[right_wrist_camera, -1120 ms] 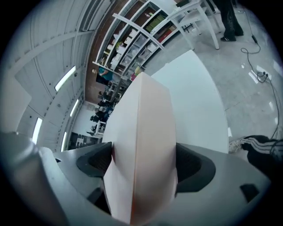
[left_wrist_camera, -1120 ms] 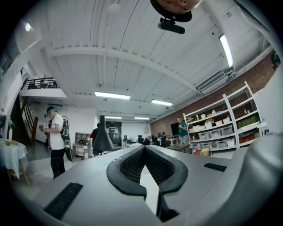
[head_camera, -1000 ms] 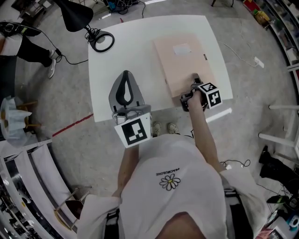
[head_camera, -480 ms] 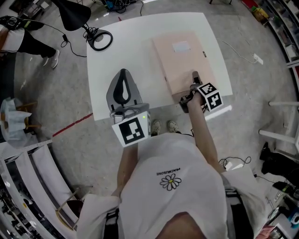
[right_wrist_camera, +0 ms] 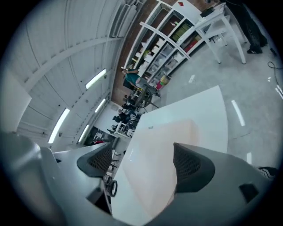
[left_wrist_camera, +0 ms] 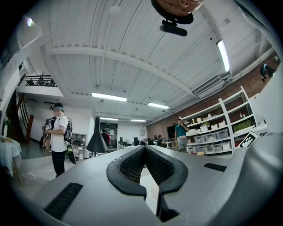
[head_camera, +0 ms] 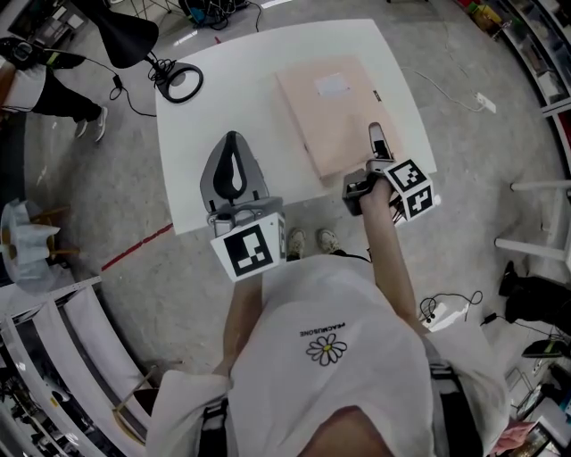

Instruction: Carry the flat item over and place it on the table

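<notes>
The flat item is a pale pink board with a white label, lying flat on the white table. My right gripper is at its near right edge, open, one finger reaching over the board. In the right gripper view the board lies between and beyond the spread jaws of the right gripper, resting on the table. My left gripper hovers over the table's near left part, shut on nothing; in its own view the left gripper's tips meet.
A black lamp and a coiled black cable sit at the table's far left corner. A person's leg is on the floor at left. A white cable lies on the floor at right. Shelving stands beyond the table.
My right gripper has drawn back slightly toward the table's near edge. The board has stayed where it lies. The left gripper has barely moved.
</notes>
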The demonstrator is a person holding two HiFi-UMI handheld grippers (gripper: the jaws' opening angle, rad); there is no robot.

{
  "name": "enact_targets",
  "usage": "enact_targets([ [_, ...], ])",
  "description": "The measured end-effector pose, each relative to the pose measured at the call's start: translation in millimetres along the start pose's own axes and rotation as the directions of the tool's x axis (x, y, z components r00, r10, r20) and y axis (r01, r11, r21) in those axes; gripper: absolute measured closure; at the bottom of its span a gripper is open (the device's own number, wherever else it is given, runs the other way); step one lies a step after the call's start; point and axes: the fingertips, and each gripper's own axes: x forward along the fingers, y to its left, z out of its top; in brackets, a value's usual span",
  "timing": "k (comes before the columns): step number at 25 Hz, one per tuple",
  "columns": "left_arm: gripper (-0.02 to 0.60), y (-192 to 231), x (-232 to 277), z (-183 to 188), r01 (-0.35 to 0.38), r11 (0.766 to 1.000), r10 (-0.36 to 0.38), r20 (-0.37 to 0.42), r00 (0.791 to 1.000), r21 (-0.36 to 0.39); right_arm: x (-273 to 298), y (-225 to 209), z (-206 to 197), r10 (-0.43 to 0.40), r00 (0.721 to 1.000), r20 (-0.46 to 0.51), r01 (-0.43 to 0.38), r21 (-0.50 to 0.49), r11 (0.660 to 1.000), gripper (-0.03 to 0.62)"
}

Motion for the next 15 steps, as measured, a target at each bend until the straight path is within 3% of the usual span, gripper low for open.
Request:
enact_targets([
  [4,0.569,-7,0,4,0.011,1.000,-0.011,0.011,1.000,-0.015,-13,56,24,0.189,0.979,0.072,-0.182,-0.086,0.980,0.214],
  [6,0.569,-11,-2,7,0.018,1.000,-0.017,0.015,1.000,-0.016,-22,88,33,0.324,0.942,0.083,-0.316,-0.091,0.944,0.215],
  [9,0.569,-15,-4,13,0.029,1.000,-0.029,0.029,0.999,0.005,-40,129,39,0.495,0.865,0.080,-0.490,-0.074,0.868,0.215],
  [12,0.569,-17,-7,17,0.038,0.999,-0.040,0.044,0.998,0.039,-56,151,40,0.579,0.813,0.063,-0.569,-0.130,0.812,0.215],
  [15,0.569,-17,-9,23,0.035,0.999,-0.037,0.058,0.998,0.038,-70,172,40,0.638,0.770,0.023,-0.607,-0.282,0.743,0.217],
])
